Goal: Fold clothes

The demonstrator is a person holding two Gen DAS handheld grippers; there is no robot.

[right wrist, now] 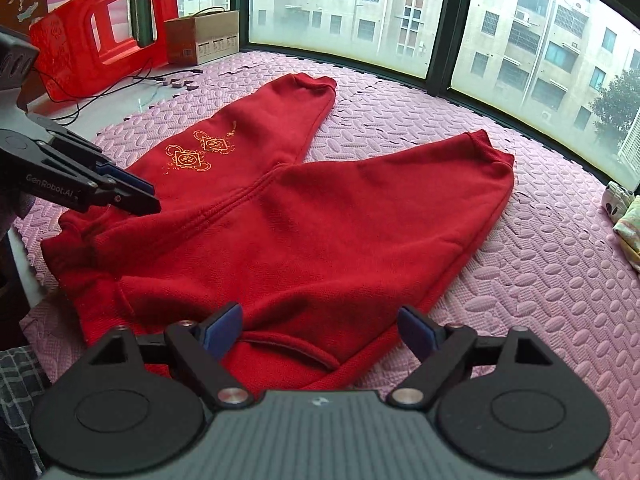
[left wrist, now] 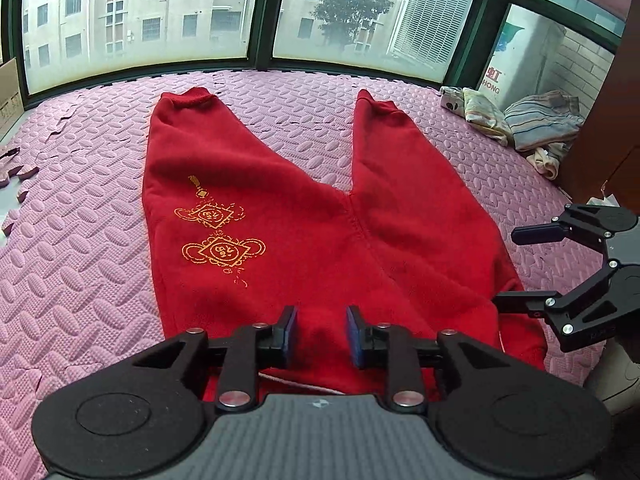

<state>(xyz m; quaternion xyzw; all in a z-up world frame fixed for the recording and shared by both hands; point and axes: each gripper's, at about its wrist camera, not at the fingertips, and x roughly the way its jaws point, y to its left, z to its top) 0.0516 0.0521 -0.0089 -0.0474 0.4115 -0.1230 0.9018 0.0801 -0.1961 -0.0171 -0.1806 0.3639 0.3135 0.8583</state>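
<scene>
A pair of red trousers [left wrist: 320, 208] lies flat on the pink foam mat [left wrist: 80, 248], legs spread towards the window, with gold embroidery [left wrist: 220, 240] on the left leg. My left gripper [left wrist: 322, 316] hovers over the waistband, its blue pads a little apart and pressing on nothing. In the right wrist view the same left gripper [right wrist: 148, 200] sits just above the rumpled waist corner of the trousers [right wrist: 320, 220]. My right gripper [right wrist: 320, 316] stands wide open over the other waist end, empty. It also shows at the right edge of the left wrist view as the right gripper [left wrist: 506, 268].
A pile of folded and loose clothes [left wrist: 532, 124] lies at the mat's far right corner. A red plastic stool [right wrist: 100, 28], a cardboard box [right wrist: 204, 36] and cables [right wrist: 120, 84] sit at the far left. Windows run along the mat's far edge.
</scene>
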